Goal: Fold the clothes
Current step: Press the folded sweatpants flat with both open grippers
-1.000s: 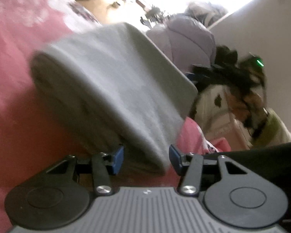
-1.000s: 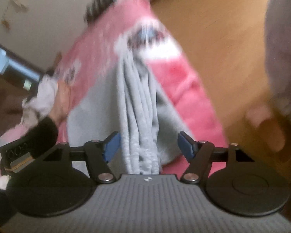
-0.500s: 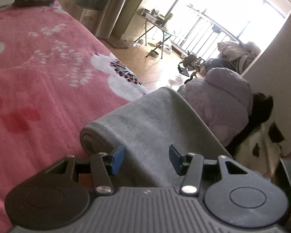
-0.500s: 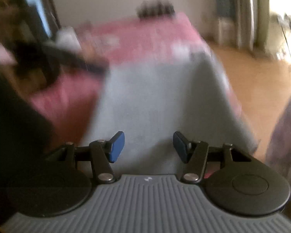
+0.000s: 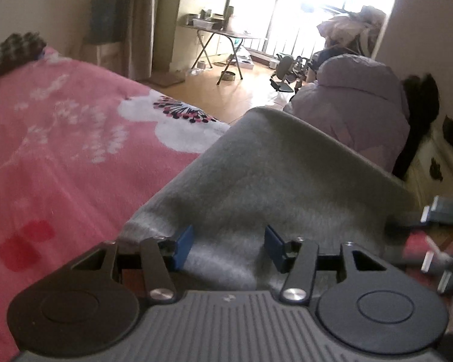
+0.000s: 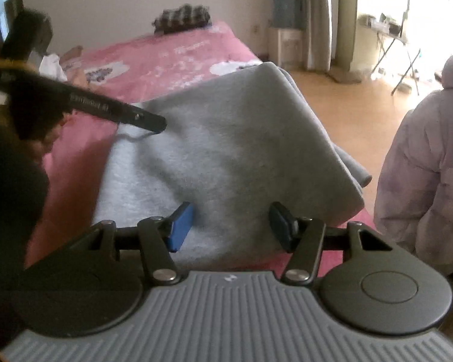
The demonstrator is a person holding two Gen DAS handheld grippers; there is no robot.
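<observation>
Pink bedspread (image 6: pixel 166 60) under grey garment (image 6: pixel 226 138)

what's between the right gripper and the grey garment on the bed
Nothing visible. The open right gripper sits right over the near edge of the grey garment, which lies folded on the pink blanket.

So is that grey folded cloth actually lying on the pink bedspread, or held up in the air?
Touching. The right wrist view shows the grey cloth lying flat on the pink bedspread, no gap beneath; the right gripper is open.
</observation>
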